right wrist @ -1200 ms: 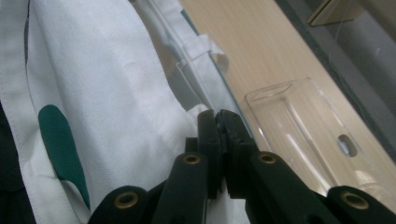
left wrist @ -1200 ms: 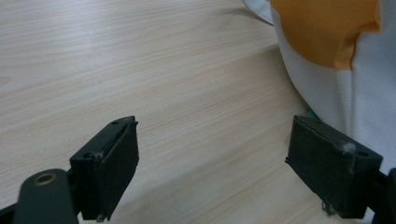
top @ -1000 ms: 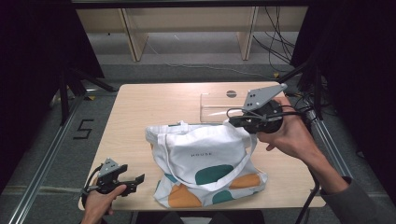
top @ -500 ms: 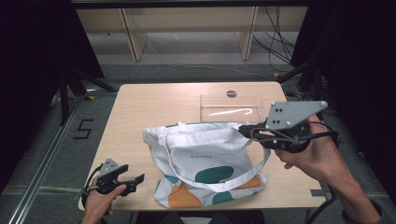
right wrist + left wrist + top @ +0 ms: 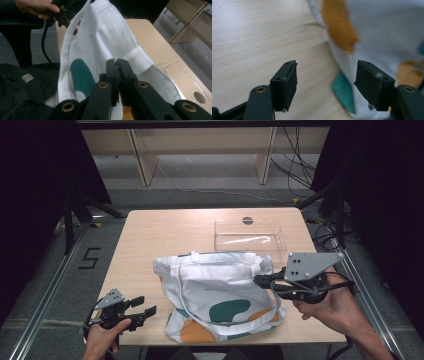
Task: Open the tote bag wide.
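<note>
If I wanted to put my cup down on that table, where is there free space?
The table is bare along its far-left side, from the clear tray round to the left gripper. The middle and near right are crowded by the tote bag and the right gripper.

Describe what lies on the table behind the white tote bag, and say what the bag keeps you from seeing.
Behind the tote bag stands a clear plastic box, with a dark round hole in the table beyond it. The bag's inside and the tabletop beneath it are covered.
</note>
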`<action>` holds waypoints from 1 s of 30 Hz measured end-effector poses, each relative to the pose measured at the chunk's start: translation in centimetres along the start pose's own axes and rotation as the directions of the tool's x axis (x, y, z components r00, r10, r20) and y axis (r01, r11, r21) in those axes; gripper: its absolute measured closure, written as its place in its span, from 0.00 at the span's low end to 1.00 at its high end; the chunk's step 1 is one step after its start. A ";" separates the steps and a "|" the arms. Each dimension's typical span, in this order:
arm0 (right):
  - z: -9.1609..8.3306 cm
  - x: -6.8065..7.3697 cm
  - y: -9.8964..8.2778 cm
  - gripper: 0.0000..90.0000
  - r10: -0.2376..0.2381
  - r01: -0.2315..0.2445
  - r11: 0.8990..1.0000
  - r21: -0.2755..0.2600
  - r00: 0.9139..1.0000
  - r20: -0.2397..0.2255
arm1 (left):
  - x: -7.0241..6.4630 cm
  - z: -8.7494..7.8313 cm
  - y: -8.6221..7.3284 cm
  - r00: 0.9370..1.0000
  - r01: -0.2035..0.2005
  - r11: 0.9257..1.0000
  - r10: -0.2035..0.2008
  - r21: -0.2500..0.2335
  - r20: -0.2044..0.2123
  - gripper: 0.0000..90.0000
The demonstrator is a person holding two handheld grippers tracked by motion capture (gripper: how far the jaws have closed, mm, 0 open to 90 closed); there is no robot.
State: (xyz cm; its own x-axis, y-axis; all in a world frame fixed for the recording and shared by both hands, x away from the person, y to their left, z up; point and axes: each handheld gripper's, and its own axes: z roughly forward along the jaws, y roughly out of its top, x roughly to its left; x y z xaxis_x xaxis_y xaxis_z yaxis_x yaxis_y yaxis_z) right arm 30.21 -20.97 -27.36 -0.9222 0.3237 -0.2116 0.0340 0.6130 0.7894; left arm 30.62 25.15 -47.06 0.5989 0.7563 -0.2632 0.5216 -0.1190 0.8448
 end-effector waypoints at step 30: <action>2.7 1.1 -3.2 0.98 0.031 -0.029 0.999 0.028 0.996 -0.080 | -9.5 -0.4 9.7 0.911 -0.279 0.956 0.293 -0.090 0.289 0.83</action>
State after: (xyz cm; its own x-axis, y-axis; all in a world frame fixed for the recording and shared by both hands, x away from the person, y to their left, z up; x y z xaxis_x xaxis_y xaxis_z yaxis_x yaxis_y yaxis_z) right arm 30.16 -20.66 -31.64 -0.9484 0.2843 -0.1401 0.0718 0.6230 0.7789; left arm 29.70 17.05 -36.14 0.8743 0.4683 -0.1274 0.2773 -0.2666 0.9231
